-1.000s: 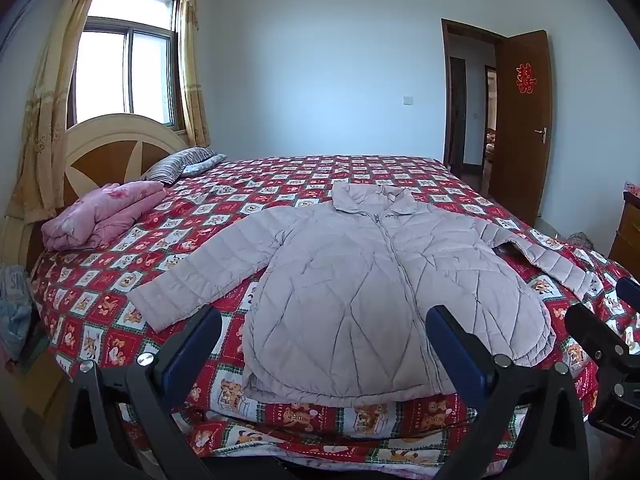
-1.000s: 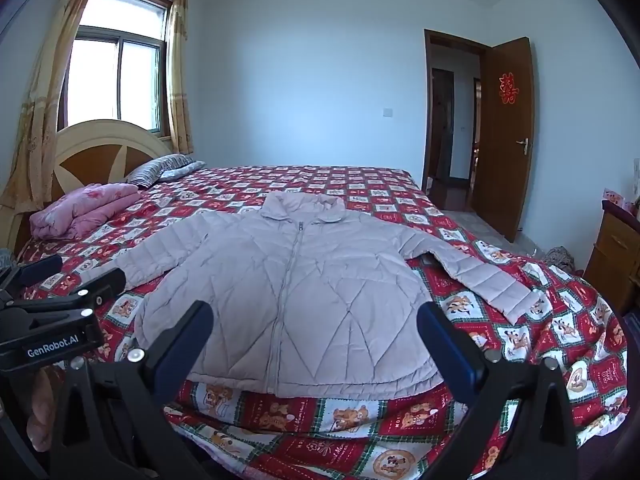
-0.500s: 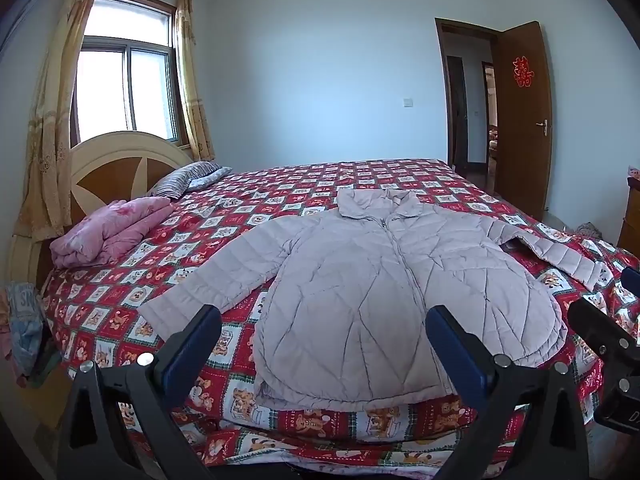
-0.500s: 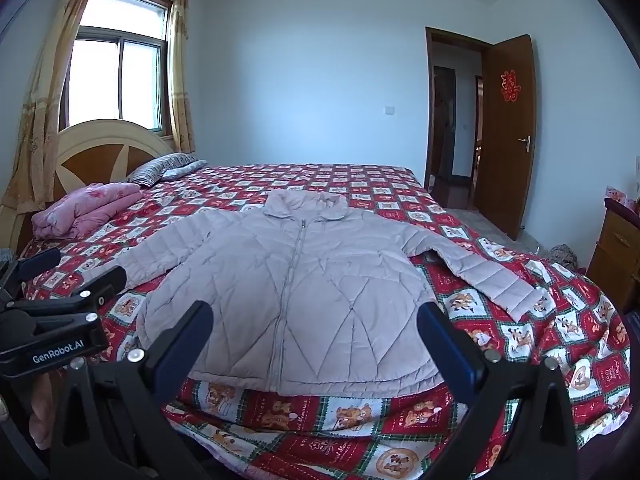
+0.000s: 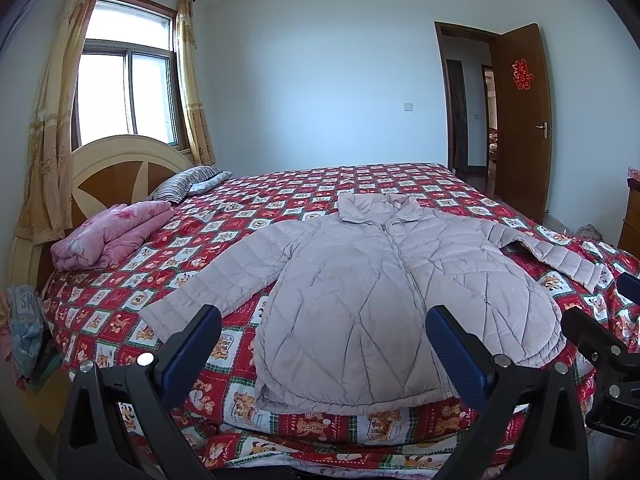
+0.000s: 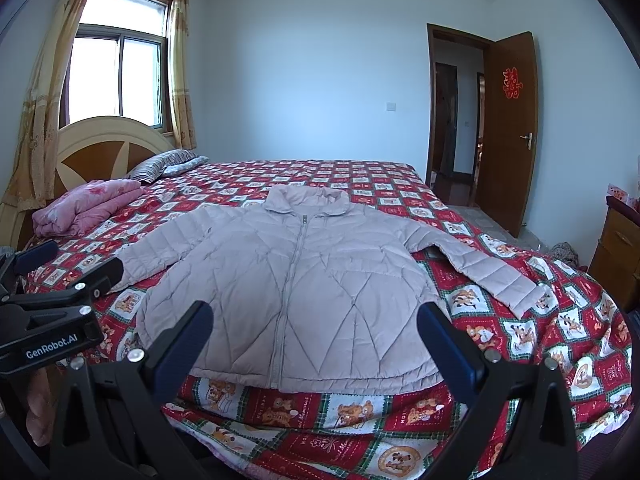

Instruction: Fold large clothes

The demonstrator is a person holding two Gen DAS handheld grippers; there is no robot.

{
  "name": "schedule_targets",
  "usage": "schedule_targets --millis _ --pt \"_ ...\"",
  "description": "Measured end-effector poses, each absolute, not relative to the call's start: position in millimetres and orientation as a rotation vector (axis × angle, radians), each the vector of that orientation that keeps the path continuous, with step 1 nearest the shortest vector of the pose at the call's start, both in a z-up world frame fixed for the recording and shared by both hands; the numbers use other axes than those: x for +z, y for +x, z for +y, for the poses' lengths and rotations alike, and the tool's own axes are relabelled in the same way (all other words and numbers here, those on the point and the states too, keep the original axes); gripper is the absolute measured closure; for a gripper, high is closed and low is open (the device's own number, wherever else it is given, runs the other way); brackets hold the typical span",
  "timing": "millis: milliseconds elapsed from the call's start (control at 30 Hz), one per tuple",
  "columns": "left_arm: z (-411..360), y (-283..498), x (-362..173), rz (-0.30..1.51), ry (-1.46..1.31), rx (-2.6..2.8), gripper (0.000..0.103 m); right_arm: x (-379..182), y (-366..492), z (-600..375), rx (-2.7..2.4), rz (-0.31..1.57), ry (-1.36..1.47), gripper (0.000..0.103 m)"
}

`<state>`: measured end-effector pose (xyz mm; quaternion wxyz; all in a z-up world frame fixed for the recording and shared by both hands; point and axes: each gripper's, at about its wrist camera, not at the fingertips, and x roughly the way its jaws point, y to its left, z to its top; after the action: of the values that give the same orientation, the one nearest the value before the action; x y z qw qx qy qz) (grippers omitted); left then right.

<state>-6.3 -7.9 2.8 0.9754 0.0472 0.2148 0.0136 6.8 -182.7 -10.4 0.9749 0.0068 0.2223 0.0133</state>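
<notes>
Both tongs, the left gripper and the right gripper, are held released and empty, jaws spread wide, near the foot edge of the bed and short of the jacket. This pale quilted jacket is laid flat and zipped on the red patterned bedspread, collar toward the far wall, sleeves spread to both sides. A pink folded blanket and a striped pillow are seen by the headboard. An open door is seen on the right.
</notes>
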Motion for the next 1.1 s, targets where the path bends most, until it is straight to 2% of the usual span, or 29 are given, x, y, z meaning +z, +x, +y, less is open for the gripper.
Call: schedule_targets --millis 1100 --pt "2.3 -5.8 7.9 0.405 0.077 0.058 0.001 -15.0 8.3 -182.8 0.034 0.464 0.025 0.0"
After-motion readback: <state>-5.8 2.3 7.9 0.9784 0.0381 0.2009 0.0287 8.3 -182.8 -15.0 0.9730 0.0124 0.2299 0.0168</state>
